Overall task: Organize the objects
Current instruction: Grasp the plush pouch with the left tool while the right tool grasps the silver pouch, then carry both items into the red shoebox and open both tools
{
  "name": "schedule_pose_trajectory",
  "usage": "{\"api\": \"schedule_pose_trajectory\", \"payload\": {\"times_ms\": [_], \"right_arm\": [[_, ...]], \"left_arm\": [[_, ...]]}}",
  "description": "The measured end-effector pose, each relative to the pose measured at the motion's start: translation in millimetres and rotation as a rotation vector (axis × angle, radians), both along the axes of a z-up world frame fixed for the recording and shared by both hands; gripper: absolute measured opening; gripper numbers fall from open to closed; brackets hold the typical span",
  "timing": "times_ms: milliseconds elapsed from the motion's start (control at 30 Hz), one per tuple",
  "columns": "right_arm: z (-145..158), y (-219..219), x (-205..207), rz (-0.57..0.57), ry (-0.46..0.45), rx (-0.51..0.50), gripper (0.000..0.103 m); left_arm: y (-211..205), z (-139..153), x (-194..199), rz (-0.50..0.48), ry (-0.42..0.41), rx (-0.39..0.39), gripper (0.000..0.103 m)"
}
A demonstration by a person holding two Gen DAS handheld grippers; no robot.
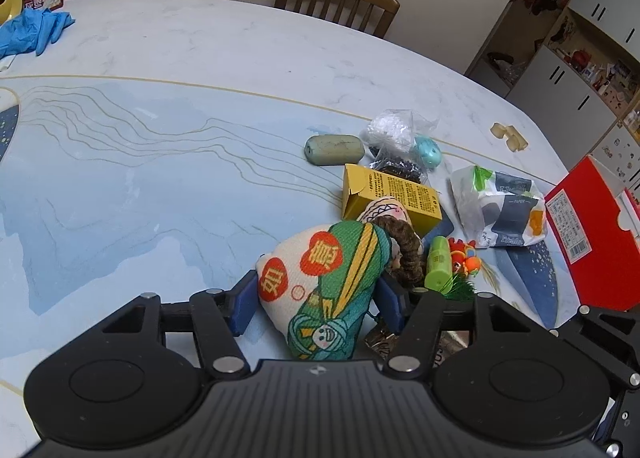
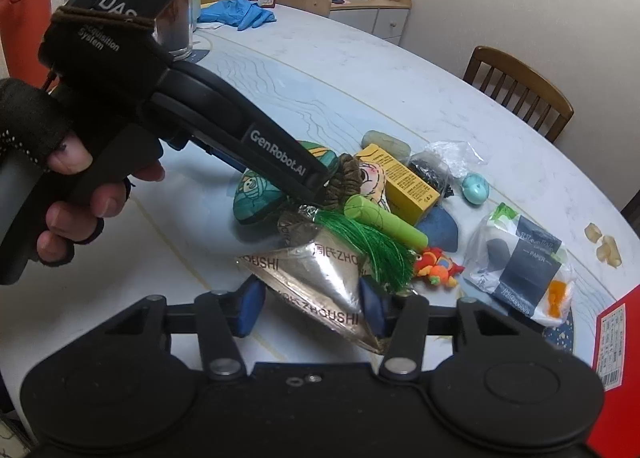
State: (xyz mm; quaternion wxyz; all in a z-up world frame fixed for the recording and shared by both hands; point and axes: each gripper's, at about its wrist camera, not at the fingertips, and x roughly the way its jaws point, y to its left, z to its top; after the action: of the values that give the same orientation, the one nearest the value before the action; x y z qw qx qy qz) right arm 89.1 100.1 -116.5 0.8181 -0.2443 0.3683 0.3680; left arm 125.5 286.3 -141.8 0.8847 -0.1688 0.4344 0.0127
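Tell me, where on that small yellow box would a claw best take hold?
Probably across the yellow box's two long side faces, near its middle, coming down from above. It lies flat on the table, so those faces are parallel and narrow. The doll leans against its near side and a dark bag crowds its far end, so sideways approaches look blocked.

The red box [image 1: 592, 234] is cut off at three o'clock; the foil packet [image 1: 380, 340] hides behind the left gripper [image 1: 316, 304].
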Motion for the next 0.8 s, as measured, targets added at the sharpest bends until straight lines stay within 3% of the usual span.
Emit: {"api": "schedule_pose_trajectory", "payload": {"times_ms": [333,567,800], "right_arm": [[21,-36,12,-0.067,0.197,0.118,0.047],[41,-77,9,-0.141,0.212,0.193,0.047],[59,-129,12,-0.228,0.186,0.262,0.047]], "left_arm": [[0,29,-25,-0.01,-0.041,-0.014,0.059],[-19,57,-33,-0.037,-0.078,0.002,0.059],[-62,86,-20,-0.079,-0.09,0.071,0.059]]}}
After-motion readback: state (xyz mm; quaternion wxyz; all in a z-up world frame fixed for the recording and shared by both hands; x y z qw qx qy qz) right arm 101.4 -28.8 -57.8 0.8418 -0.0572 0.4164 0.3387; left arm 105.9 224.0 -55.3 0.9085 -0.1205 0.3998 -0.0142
